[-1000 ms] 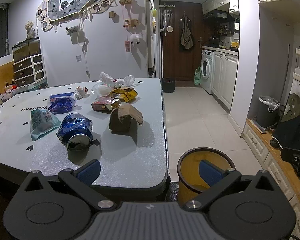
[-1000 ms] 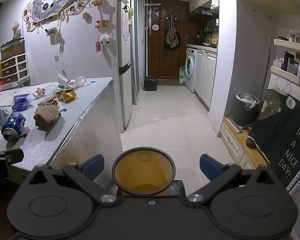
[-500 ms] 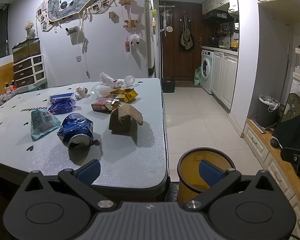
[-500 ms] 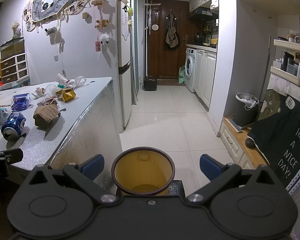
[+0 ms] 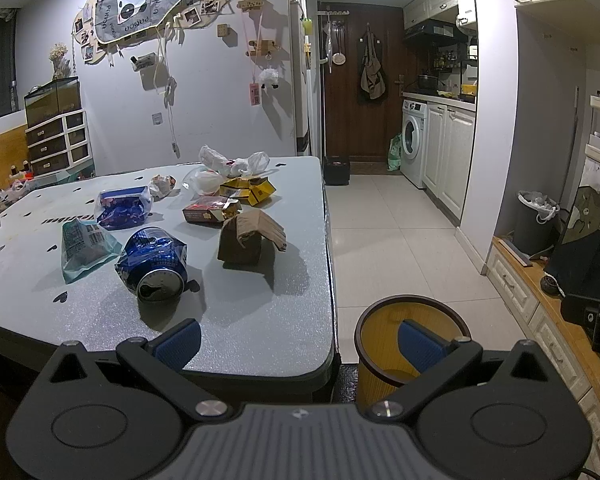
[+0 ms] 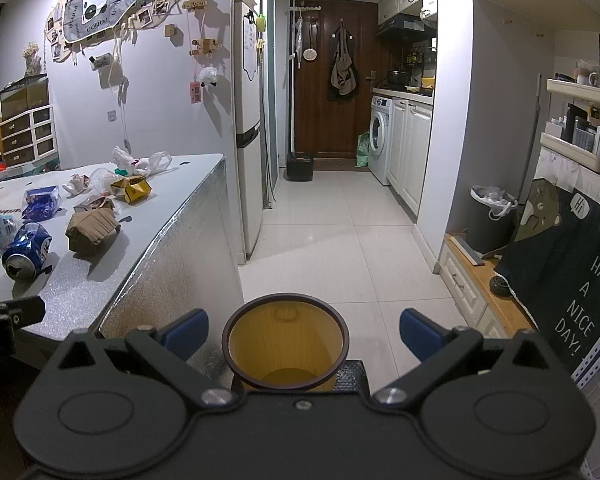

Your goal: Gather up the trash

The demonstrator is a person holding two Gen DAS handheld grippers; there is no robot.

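1. Both grippers are empty with their jaws spread wide. The left gripper [image 5: 299,338] hangs over the near edge of the table [image 5: 260,320], and the right gripper [image 6: 303,330] hangs just above the bin [image 6: 286,344] on the floor beside the table's corner.
2. No trash looks collected yet; the bin seems empty, so the step in hand is judged to be the first pick.
3. The trash lies on the table: a crushed blue can [image 5: 154,264] nearest the left gripper, ahead and a little to its left; a brown cardboard piece [image 5: 250,236] just beyond it to the right; a pale green packet [image 5: 84,246] to the left of the can.
4. Farther back from the can are a blue wrapper [image 5: 124,206], a red box [image 5: 210,210], a yellow box [image 5: 248,190], a crumpled paper ball [image 5: 162,185] and white plastic bags [image 5: 232,162] by the table's far edge.
5. To do it well, the left gripper should likely take the can first, coming in across its dented sides, since a rounded can may roll or slip from a shallow grip.
6. The bin stands right of the table and well apart from the can, so a firm hold is needed before the carry.
7. The right gripper, well apart from the trash, would need to swing over the table to help.
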